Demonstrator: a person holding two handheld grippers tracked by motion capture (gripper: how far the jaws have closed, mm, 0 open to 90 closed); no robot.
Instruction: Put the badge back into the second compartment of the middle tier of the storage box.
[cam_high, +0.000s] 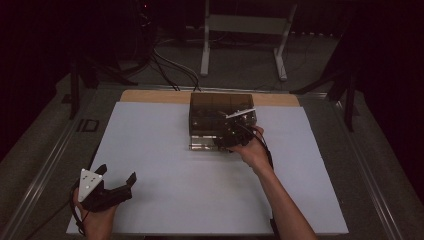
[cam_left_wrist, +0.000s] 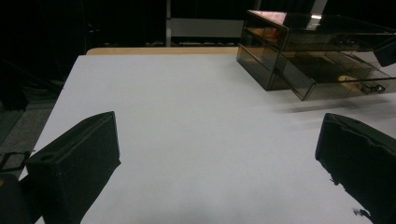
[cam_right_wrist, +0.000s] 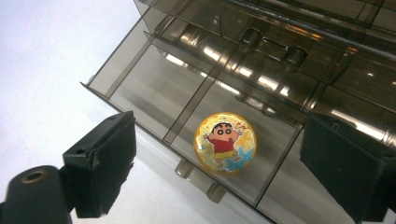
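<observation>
Right gripper (cam_right_wrist: 219, 158) poised over the open drawer (cam_right_wrist: 154, 88) of a smoky plastic organiser (cam_high: 221, 120), jaws spread wide and holding nothing. A round yellow badge (cam_right_wrist: 225, 142) with a cartoon figure lies flat on the floor of the drawer's middle compartment, directly between and just beyond the two jaws in the right gripper view; being a disc, it has no long axis to align with. The compartments on either side of it appear empty. The drawer is pulled out toward the person, its front lip nearest the gripper. In the high view the right gripper (cam_high: 234, 137) sits at the organiser's front edge, far closer to the badge than the left gripper (cam_high: 107, 192), which rests well apart at the near left corner of the white mat (cam_high: 165, 165), jaws likewise wide and empty. Judged from this, a short descent into the compartment would bring the jaws to either side of the badge
</observation>
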